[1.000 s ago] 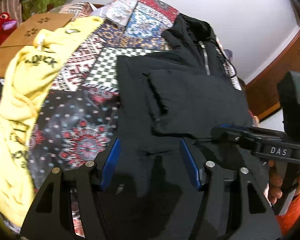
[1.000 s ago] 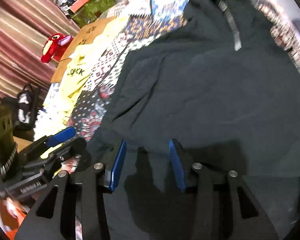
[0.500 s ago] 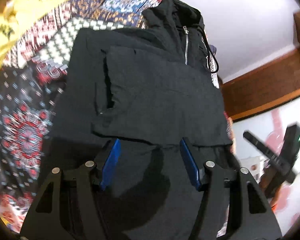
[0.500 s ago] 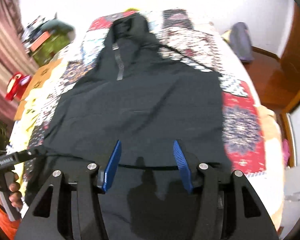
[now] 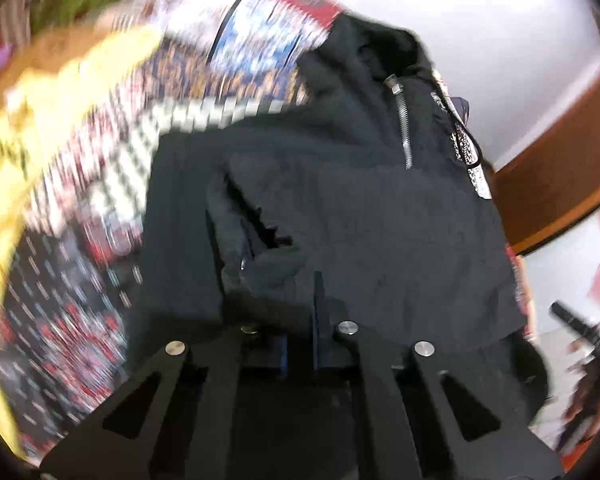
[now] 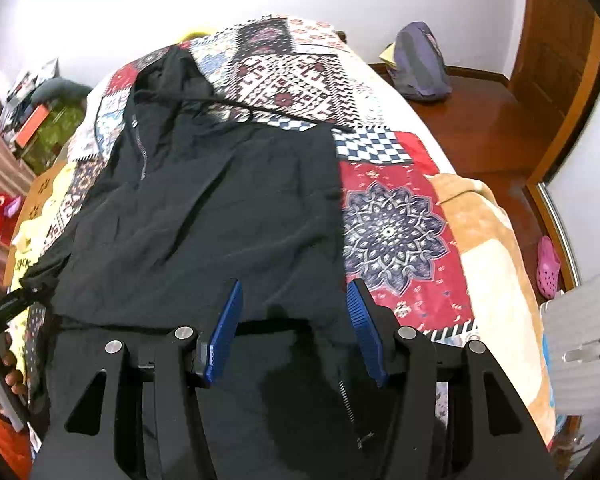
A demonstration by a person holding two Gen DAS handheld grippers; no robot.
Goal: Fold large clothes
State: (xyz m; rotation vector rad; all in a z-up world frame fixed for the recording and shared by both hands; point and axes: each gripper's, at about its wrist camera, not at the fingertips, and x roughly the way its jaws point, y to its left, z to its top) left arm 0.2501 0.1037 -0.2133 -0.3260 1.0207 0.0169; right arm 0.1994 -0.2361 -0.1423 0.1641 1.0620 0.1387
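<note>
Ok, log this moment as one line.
left claw: shut on black hoodie | right claw: open above hem | hoodie: flat on patchwork quilt

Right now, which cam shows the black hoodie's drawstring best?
Right wrist view. The drawstring lies sharp and unobstructed across the patchwork bedspread, running from the hood of the black hoodie. The left wrist view is motion-blurred and shows only a short loop of it at the hoodie's right edge.

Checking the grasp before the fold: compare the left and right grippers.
The left gripper is shut, pinching the black hoodie near its left edge; the right gripper is open and holds nothing. The left view is motion-blurred; the right is sharp. Both are black with blue pads, over the hoodie's lower part.
</note>
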